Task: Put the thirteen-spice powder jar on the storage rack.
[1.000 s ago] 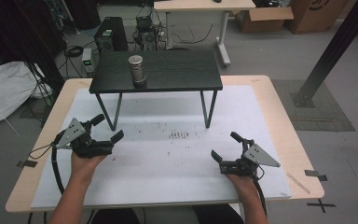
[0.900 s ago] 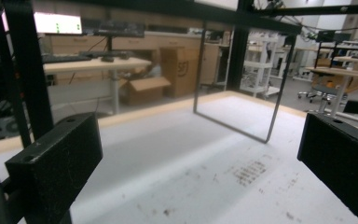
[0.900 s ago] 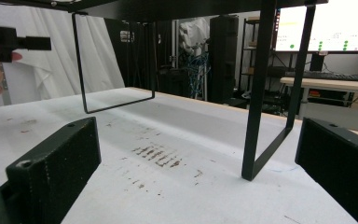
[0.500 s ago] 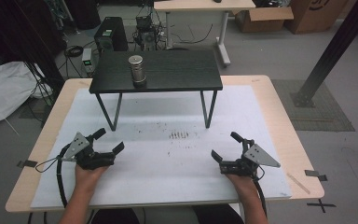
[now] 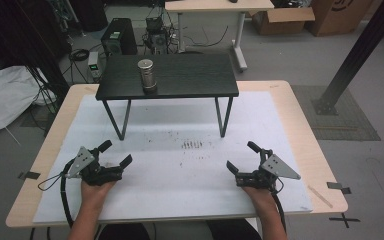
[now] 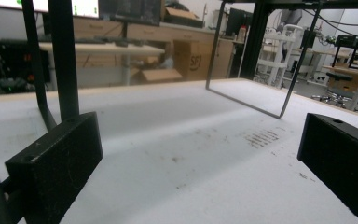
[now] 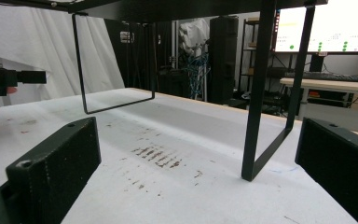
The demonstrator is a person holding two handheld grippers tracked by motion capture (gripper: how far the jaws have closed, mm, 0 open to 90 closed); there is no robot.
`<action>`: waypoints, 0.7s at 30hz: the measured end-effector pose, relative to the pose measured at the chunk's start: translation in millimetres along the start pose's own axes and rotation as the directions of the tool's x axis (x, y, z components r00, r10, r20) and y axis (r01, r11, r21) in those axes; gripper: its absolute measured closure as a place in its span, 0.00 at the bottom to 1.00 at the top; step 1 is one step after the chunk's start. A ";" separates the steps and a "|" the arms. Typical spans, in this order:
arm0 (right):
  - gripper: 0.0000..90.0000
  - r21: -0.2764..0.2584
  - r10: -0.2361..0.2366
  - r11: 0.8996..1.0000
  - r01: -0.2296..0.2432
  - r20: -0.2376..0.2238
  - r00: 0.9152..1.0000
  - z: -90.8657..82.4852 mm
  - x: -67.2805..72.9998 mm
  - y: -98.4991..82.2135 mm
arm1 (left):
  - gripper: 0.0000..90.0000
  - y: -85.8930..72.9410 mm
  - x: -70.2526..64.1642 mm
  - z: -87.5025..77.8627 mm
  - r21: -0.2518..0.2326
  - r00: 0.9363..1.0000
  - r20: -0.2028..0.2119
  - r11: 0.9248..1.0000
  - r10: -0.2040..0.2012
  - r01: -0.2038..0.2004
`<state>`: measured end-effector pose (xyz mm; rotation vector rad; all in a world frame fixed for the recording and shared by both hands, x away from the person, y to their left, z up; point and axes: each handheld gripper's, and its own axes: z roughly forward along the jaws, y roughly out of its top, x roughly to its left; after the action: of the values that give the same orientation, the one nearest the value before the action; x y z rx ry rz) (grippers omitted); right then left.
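Black fingers released | left gripper (image 5: 116,153) low on mat | right gripper (image 5: 241,157) likewise, both unladen

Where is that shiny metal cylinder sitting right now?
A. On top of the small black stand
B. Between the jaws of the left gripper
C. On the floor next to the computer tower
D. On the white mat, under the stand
A: in the high view the metal cylinder stands upright on the top of the black stand, far from the left gripper and the right gripper, both open and empty near the table's front edge.
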<state>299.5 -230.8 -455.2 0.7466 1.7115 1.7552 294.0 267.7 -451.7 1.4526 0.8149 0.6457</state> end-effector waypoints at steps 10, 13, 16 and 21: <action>0.00 -0.002 -0.002 1.000 0.002 0.000 1.000 -0.3 0.3 -0.1 | 0.00 -2.5 -8.5 -2.9 -0.031 0.996 -0.008 0.996 0.087 -0.087; 0.00 -0.003 -0.002 1.000 0.002 0.000 1.000 -0.3 0.2 -0.1 | 0.00 -2.5 -8.1 -3.1 -0.032 0.996 -0.009 0.996 0.084 -0.084; 0.00 -0.003 -0.003 1.000 0.003 0.000 1.000 -0.4 0.4 -0.1 | 0.00 -2.3 -7.8 -2.7 -0.029 0.997 -0.009 0.996 0.081 -0.081; 0.00 0.002 -0.003 1.000 0.003 -0.002 1.000 0.1 0.2 0.0 | 0.00 -2.6 -8.3 -3.2 -0.033 0.996 -0.011 0.996 0.085 -0.086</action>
<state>299.4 -230.6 -455.2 0.7431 1.7147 1.7529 286.2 262.8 -453.3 1.4609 0.7488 0.7281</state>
